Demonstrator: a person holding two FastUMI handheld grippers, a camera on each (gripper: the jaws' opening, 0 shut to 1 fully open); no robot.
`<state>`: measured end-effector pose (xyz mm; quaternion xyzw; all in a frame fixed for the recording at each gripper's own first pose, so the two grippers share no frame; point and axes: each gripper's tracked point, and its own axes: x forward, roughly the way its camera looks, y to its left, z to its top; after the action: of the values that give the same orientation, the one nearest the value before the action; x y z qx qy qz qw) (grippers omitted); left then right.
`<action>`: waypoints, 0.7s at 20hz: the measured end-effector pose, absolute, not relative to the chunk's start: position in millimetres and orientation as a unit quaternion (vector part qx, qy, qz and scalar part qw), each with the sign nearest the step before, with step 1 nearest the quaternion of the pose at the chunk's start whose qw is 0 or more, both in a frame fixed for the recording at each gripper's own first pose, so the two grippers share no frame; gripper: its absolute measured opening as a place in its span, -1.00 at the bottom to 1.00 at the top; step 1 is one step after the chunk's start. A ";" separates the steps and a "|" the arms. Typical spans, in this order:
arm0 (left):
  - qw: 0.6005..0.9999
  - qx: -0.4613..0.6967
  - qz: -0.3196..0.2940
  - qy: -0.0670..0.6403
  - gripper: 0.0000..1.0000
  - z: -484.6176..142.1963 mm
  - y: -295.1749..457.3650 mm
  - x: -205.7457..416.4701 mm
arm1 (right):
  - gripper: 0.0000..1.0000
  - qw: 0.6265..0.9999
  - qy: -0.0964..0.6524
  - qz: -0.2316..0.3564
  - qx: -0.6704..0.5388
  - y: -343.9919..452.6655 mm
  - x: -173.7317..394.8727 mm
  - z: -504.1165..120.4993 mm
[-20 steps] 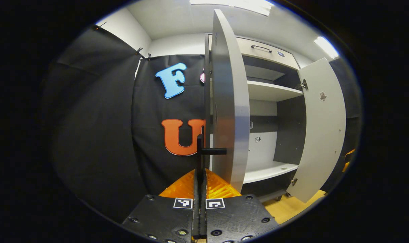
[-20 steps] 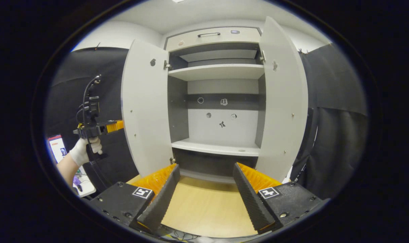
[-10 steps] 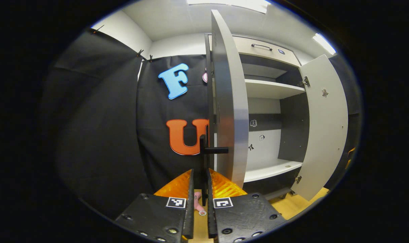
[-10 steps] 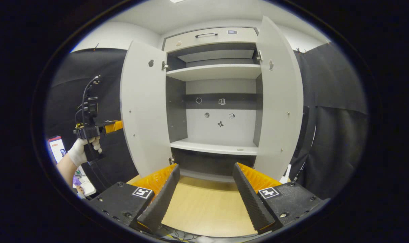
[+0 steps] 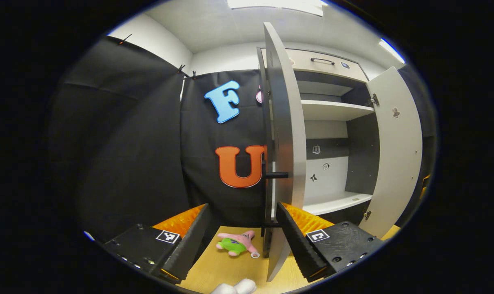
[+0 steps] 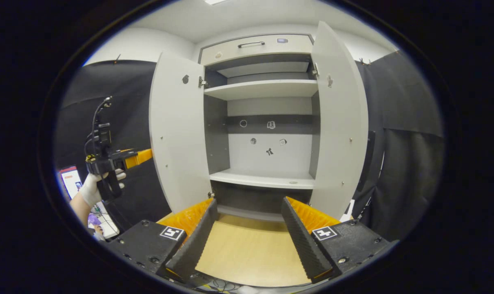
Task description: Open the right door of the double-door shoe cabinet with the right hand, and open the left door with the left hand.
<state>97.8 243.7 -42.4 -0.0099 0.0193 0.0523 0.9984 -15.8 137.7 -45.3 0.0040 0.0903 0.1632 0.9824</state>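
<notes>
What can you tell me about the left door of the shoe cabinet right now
The left door is a tall, flat, light grey panel, like laminated board, swung wide open on hinges at its inner edge. Its inside face carries a round mark near the top and small dots lower down. In the left gripper view it stands edge-on, with a dark bar handle on its outer side. The left gripper is open and apart from it.

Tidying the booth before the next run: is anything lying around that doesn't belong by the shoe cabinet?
Yes: a pink and green plush toy lies on the wooden floor beside the open left door. The cabinet shelves look bare.
</notes>
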 end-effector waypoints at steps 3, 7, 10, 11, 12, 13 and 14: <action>0.998 -0.010 0.056 0.021 0.93 -38.0 236.8 79.8 | 0.98 0.984 0.084 0.157 0.005 133.2 -13.0 -39.9; 0.998 -0.020 0.062 0.025 0.94 -22.9 223.9 57.5 | 0.98 0.986 0.075 0.148 0.007 126.1 -11.2 -33.5; 0.997 -0.045 0.053 0.021 0.92 -2.4 205.2 45.9 | 0.98 0.987 0.069 0.142 0.005 121.3 -9.6 -29.8; 0.997 -0.064 0.040 0.019 0.93 4.0 192.0 42.6 | 0.98 0.988 0.067 0.140 0.005 119.5 -9.2 -29.4; 0.996 -0.078 0.032 0.021 0.91 8.4 182.4 39.0 | 0.98 0.988 0.067 0.136 0.004 117.2 -8.4 -30.4; 0.996 -0.086 0.028 0.019 0.90 12.5 173.7 37.1 | 0.98 0.988 0.068 0.135 0.004 115.3 -8.8 -31.6; 0.996 -0.086 0.024 0.016 0.90 16.0 165.5 35.4 | 0.98 0.989 0.070 0.132 0.004 113.2 -8.7 -32.2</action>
<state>35.4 165.5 16.0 -0.0862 0.0159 0.0235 0.9959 -8.7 113.2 -32.2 0.0040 0.0696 0.1316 0.9888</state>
